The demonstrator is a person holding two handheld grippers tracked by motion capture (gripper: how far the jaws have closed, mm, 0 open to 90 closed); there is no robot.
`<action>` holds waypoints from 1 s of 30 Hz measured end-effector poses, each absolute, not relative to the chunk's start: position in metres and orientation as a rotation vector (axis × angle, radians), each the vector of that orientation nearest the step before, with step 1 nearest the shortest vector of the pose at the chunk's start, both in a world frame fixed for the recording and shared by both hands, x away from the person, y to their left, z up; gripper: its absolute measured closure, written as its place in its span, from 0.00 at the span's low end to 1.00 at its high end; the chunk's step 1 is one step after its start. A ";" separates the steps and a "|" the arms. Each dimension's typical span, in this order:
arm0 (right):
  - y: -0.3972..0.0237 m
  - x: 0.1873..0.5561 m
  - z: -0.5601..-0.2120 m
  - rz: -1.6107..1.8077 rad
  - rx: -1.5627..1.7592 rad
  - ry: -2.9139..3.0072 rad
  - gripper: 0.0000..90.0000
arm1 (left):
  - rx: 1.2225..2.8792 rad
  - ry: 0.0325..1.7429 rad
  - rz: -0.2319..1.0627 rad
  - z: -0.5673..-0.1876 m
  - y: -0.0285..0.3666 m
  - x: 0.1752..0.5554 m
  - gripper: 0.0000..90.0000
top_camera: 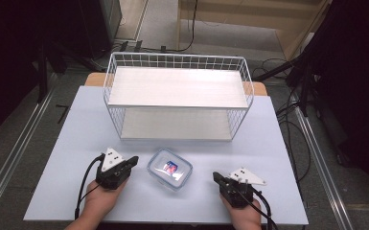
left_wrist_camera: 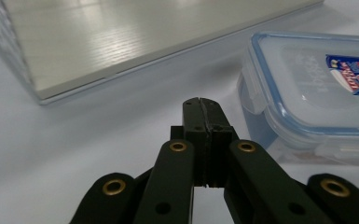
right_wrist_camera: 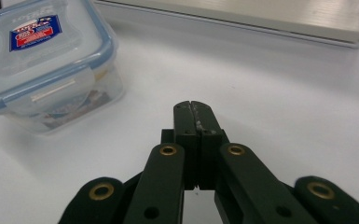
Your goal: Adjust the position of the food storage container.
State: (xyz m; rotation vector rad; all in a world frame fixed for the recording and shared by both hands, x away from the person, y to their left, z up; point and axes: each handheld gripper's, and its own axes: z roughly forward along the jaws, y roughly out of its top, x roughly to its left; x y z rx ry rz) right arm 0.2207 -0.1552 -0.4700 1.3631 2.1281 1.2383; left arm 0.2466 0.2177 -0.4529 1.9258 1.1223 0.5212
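Nearest the high camera, the person's two hands hold black two-jaw grippers low over the pale blue-grey table. The left gripper has its jaws pressed together with nothing between them, and the right gripper is likewise closed on nothing. Between them, apart from both, sits the clear plastic food box with a blue-rimmed snap lid and a red-and-blue label. In the left gripper view the box lies just beside the closed tips, to their right and untouched. In the right gripper view it lies up to the left of the tips. Behind stands a white wire two-tier shelf rack.
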 end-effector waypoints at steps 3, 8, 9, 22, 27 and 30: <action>-0.164 0.215 -0.470 1.237 1.378 2.109 1.00 | 1.954 1.117 0.495 -0.458 0.207 0.254 1.00; -0.170 0.213 -0.469 1.238 1.390 2.097 1.00 | 2.006 1.067 0.480 -0.463 0.192 0.250 1.00; -0.171 0.213 -0.469 1.237 1.391 2.097 1.00 | 2.006 1.067 0.480 -0.463 0.192 0.250 1.00; -0.163 0.221 -0.467 1.247 1.368 2.127 1.00 | 2.072 0.955 0.410 -0.461 0.172 0.209 1.00; -0.162 0.213 -0.468 1.237 1.352 2.178 1.00 | 2.025 1.024 0.435 -0.459 0.190 0.213 0.98; -0.158 0.210 -0.471 1.230 1.348 2.207 1.00 | 2.008 1.046 0.437 -0.457 0.195 0.214 0.97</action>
